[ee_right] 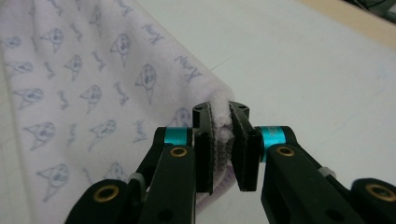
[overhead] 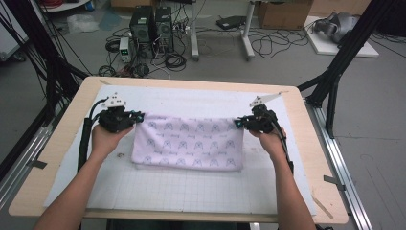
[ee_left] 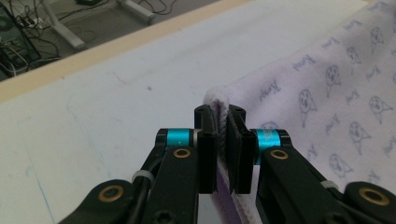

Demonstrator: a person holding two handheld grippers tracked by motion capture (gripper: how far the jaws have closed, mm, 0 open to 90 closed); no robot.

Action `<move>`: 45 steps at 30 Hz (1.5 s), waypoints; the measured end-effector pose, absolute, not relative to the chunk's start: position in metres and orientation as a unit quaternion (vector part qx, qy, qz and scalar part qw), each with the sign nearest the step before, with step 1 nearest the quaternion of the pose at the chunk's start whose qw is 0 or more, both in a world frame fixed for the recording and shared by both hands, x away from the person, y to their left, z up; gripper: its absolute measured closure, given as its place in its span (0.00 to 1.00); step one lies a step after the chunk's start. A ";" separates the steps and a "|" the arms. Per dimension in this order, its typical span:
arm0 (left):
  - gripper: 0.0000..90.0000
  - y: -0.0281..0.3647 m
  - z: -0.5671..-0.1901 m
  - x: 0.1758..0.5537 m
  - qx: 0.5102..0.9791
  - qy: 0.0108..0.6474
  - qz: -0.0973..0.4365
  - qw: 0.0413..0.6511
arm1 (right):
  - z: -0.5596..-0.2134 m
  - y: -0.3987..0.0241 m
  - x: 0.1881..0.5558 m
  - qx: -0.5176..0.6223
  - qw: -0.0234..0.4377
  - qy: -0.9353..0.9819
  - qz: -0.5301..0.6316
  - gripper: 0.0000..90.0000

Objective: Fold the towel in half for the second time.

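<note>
The patterned cloth [overhead: 187, 141] is pinched at one corner by the left hand-held gripper [overhead: 138, 116]; the other corner is clamped by the right hand-held gripper [overhead: 238, 123], above the desk [overhead: 57, 153].

A light wooden table [overhead: 330, 158] carried a white gridded mat [overhead: 191, 187]. Behind it, on grey floor [overhead: 378, 120], stood two black computer towers [overhead: 152, 24] amid tangled cables [overhead: 268, 45], cardboard boxes [overhead: 285, 13], and black frame struts [overhead: 344, 52].

Left gripper [overhead: 138, 116] and right gripper [overhead: 238, 123]: black bodies, black jaws, cyan anodised collars, brass-ringed screws, white cable ties, grey three-cornered top plates, black trailing cables. Forearms were bare, sleeveless.
</note>
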State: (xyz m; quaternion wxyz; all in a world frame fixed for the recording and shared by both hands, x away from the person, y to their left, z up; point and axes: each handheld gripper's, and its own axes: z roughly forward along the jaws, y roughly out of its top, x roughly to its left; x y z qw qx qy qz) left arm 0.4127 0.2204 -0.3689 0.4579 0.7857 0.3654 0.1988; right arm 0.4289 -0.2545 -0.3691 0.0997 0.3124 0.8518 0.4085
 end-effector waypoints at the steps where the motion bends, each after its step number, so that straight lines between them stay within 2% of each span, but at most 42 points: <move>1: 0.90 0.218 -0.369 0.420 0.784 0.377 0.203 0.451 | -0.367 -0.254 0.435 0.313 0.103 0.850 0.410 0.89; 2: 0.82 0.217 -0.371 0.426 0.783 0.385 0.203 0.444 | -0.366 -0.253 0.442 0.318 0.102 0.849 0.410 0.86; 3: 0.74 0.216 -0.374 0.430 0.781 0.392 0.201 0.443 | -0.366 -0.253 0.446 0.320 0.115 0.845 0.412 0.77; 5: 0.68 0.216 -0.381 0.434 0.787 0.398 0.194 0.429 | -0.372 -0.254 0.452 0.340 0.125 0.832 0.420 0.67; 7: 0.65 0.217 -0.386 0.432 0.799 0.395 0.182 0.416 | -0.380 -0.256 0.455 0.356 0.102 0.830 0.417 0.63; 11: 0.66 0.221 -0.393 0.418 0.802 0.384 0.173 0.423 | -0.389 -0.256 0.444 0.349 0.097 0.838 0.408 0.61; 20: 0.66 0.231 -0.411 0.379 0.814 0.363 0.153 0.427 | -0.397 -0.247 0.398 0.293 0.095 0.862 0.403 0.60; 25: 0.68 0.236 -0.417 0.361 0.816 0.353 0.138 0.436 | -0.408 -0.248 0.380 0.288 0.085 0.862 0.409 0.61; 28: 0.69 0.241 -0.421 0.351 0.820 0.345 0.130 0.437 | -0.410 -0.247 0.371 0.281 0.063 0.867 0.405 0.60; 34: 0.67 0.243 -0.426 0.336 0.828 0.334 0.116 0.436 | -0.411 -0.239 0.353 0.252 0.070 0.878 0.402 0.60; 40: 0.74 0.245 -0.435 0.328 0.837 0.326 0.110 0.425 | -0.431 -0.248 0.346 0.259 0.047 0.880 0.396 0.60; 41: 0.74 0.245 -0.437 0.328 0.839 0.327 0.110 0.421 | -0.434 -0.249 0.347 0.259 0.044 0.882 0.391 0.61; 43: 0.75 0.244 -0.441 0.328 0.844 0.327 0.113 0.411 | -0.435 -0.248 0.348 0.255 0.046 0.885 0.387 0.70; 45: 0.87 0.241 -0.444 0.328 0.849 0.324 0.120 0.399 | -0.436 -0.247 0.349 0.247 0.051 0.889 0.382 0.82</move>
